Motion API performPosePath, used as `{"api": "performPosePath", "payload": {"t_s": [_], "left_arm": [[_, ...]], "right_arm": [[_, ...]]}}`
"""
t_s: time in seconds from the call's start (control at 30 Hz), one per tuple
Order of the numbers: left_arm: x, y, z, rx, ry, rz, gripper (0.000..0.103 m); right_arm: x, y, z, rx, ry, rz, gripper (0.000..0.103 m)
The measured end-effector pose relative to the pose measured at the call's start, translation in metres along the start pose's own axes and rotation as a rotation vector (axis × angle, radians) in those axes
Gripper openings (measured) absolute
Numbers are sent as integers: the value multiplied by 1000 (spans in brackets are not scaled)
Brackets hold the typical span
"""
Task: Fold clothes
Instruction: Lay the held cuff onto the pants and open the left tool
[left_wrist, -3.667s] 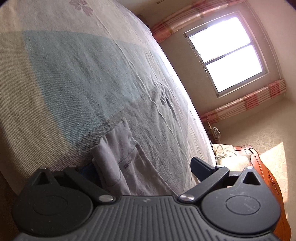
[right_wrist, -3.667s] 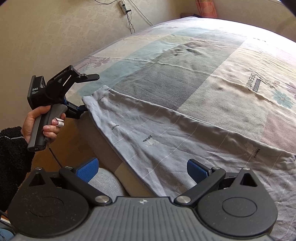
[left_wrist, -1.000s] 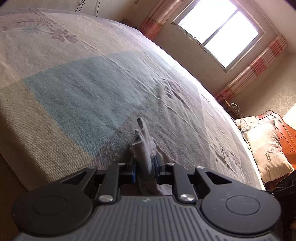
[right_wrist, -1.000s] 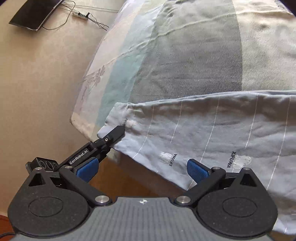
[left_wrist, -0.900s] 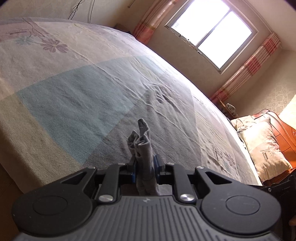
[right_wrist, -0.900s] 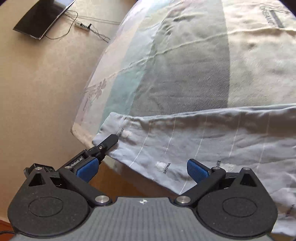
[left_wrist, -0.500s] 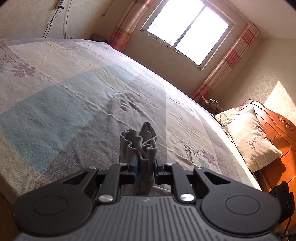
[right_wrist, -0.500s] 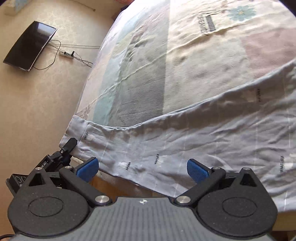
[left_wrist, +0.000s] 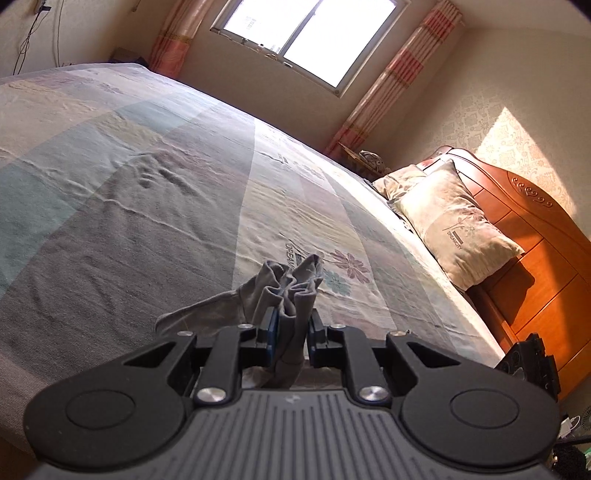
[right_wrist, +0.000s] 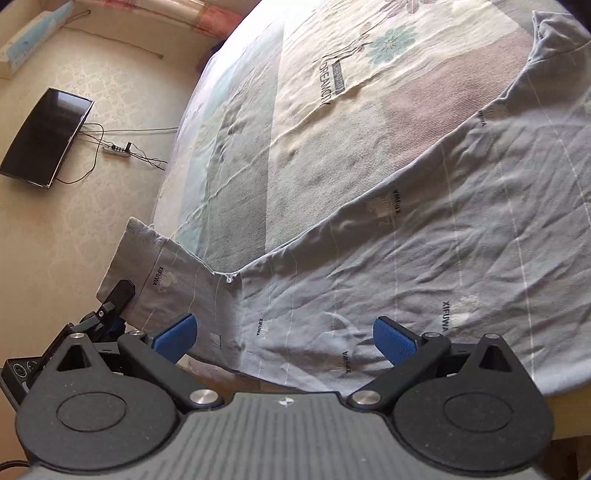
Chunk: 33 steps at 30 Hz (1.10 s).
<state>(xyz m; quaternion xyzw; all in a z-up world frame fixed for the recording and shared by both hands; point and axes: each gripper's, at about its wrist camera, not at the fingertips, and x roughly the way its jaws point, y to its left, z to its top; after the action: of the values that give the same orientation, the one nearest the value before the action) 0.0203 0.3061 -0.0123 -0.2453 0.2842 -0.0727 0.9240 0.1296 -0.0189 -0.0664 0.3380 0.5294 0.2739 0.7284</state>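
Clothes here are one pale grey-blue garment (right_wrist: 424, 266) with thin white stripes and small printed logos, spread across the near part of the bed (right_wrist: 258, 155) and hanging over its near edge. Only the right wrist view shows the garment at full breadth: it runs from a ribbed cuff (right_wrist: 129, 254) at lower left, raised off the bed, up to the top right corner of the frame. Only this view also shows the beige floor, a dark flat screen (right_wrist: 46, 136) lying on it, and a power strip (right_wrist: 116, 149) with cables.

The left wrist view shows the bed from low down, its patchwork cover (left_wrist: 147, 206) of grey, teal and cream panels with a flower print, and the far side of the room: a bright window (left_wrist: 314, 33) with pink-striped curtains (left_wrist: 399, 77), two pillows (left_wrist: 454, 229) and an orange wooden headboard (left_wrist: 535, 266).

Left gripper (left_wrist: 290, 336): the jaws stand nearly together, pinching a bunched wad of the grey-blue fabric (left_wrist: 284, 291) that rises in folds between and above the pads. In the right wrist view the same gripper appears at lower left as a dark finger (right_wrist: 120, 293) lying against the cuff.

Right gripper (right_wrist: 282, 338): the blue pads (right_wrist: 391, 339) are spread wide apart, with nothing held; the garment lies beyond and below them, near the bed's edge.
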Motion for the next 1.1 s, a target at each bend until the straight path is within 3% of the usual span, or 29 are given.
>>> {"api": "performPosePath", "payload": {"t_s": [0.43, 0.5, 0.6, 0.67, 0.77, 0.93, 1.1], "left_arm": [[62, -24, -48, 94, 228, -11, 15], [66, -25, -51, 97, 258, -10, 26], [54, -31, -48, 111, 235, -57, 40], [43, -35, -42, 124, 212, -89, 55], [28, -34, -31, 154, 165, -87, 66], [30, 0, -21, 78, 150, 5, 67], [37, 22, -35, 52, 216, 38, 67]], "right_arm": [[-14, -21, 1, 39, -37, -29, 103], [-15, -23, 1, 44, -38, -35, 103], [-19, -27, 0, 50, -46, -37, 103], [-21, -29, 1, 55, -54, -36, 103], [-23, -32, 2, 62, -65, -33, 103], [-19, -27, 2, 30, -54, -3, 103], [-4, -12, 3, -41, -5, 95, 103]]}}
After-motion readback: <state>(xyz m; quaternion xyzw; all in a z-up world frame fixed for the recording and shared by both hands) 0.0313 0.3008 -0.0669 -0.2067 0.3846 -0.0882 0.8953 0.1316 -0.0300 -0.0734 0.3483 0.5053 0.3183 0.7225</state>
